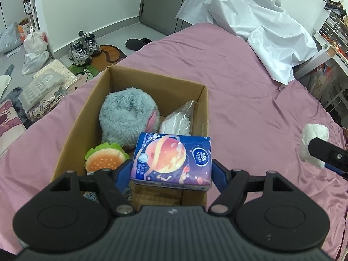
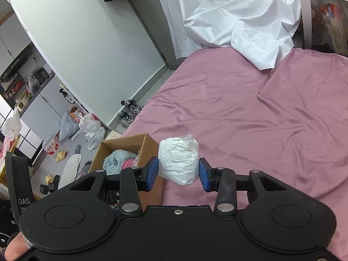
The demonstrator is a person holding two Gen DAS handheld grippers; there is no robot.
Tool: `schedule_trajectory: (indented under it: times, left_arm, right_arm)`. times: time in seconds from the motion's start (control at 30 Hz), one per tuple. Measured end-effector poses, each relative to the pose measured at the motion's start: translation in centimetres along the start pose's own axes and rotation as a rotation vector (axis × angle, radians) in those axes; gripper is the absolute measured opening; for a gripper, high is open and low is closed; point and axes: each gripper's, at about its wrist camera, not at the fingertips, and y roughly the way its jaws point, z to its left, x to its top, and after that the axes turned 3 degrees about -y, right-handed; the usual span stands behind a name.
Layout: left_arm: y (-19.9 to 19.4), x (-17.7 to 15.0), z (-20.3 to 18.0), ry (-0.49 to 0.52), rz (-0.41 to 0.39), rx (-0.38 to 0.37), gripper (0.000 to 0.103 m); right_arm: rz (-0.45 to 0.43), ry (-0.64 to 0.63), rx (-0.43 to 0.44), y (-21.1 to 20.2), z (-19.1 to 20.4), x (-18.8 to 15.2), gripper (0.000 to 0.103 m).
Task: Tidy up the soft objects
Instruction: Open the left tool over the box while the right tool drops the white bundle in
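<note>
Pink bedsheet (image 1: 250,91) covers the bed where a cardboard box (image 1: 152,82) sits near the edge, already holding a grey plush (image 1: 126,117), a burger toy (image 1: 104,158) and a bagged white item (image 1: 178,121). Left gripper (image 1: 171,169) is clamped on a tissue pack (image 1: 171,161) poised over the box's near corner; right gripper (image 2: 178,171) squeezes a white wrapped roll (image 2: 178,161) above the sheet, beside the box. Risk, as I judge it: the pack could catch the box's near wall and tip out, since it overhangs the rim, and the squashy roll might slip from its light pinch
</note>
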Motion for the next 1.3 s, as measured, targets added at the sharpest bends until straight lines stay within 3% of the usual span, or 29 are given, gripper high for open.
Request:
schedule_trajectory:
  times: [0.5,1.13,1.2,1.3]
  left_arm:
    - [-0.4,0.5,1.6,-0.034,0.012,-0.024,0.073]
    - [-2.8,2.3,6.4,-0.098,-0.012,0.042,0.079]
    - [-3.0,2.3,6.7,-0.103,-0.016,0.044,0.080]
    - [-3.4,2.5,7.1,-0.106,-0.021,0.047,0.080]
  right_arm:
    - [0.025,-0.034,0.019,1.4,2.1,-0.2,0.040]
    - [0.102,-0.129,0.118,3.5,7.9,-1.5,0.040]
    - [0.103,-0.124,0.131,3.6,8.3,-1.6,0.042]
    - [0.115,-0.090,0.171,3.9,8.4,-1.6,0.055]
